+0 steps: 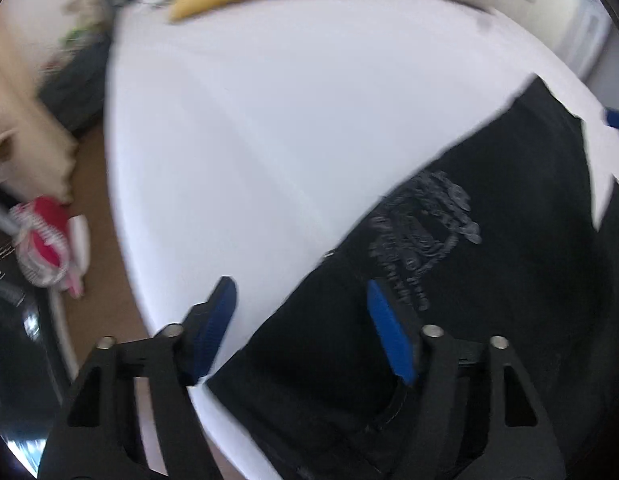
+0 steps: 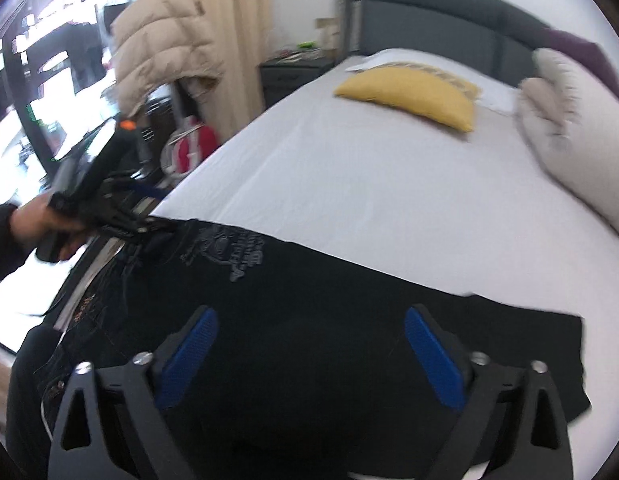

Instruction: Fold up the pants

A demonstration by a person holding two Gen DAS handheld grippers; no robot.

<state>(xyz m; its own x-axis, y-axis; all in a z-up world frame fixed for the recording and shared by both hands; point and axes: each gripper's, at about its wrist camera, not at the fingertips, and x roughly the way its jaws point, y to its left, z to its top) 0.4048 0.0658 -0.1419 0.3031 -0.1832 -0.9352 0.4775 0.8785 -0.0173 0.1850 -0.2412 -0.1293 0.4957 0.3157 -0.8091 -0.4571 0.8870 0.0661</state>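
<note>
Black pants (image 2: 309, 304) with a grey printed emblem (image 2: 225, 252) lie flat across the near part of a white bed (image 2: 369, 168). They also show in the left wrist view (image 1: 469, 300), with the emblem (image 1: 425, 224). My left gripper (image 1: 301, 300) is open and empty, over the pants' edge near the bed's left side. It also shows in the right wrist view (image 2: 149, 208), held by a hand at the pants' left end. My right gripper (image 2: 309, 328) is open and empty above the pants' middle. Its blue tip (image 1: 617, 118) shows at the far right in the left wrist view.
A yellow pillow (image 2: 413, 96) and a pale bolster (image 2: 569, 132) lie near the grey headboard (image 2: 429, 28). A beige puffer coat (image 2: 161, 52), a red item (image 2: 189, 148) and a nightstand (image 2: 289, 72) stand left of the bed. Brown floor (image 1: 105, 248) runs beside it.
</note>
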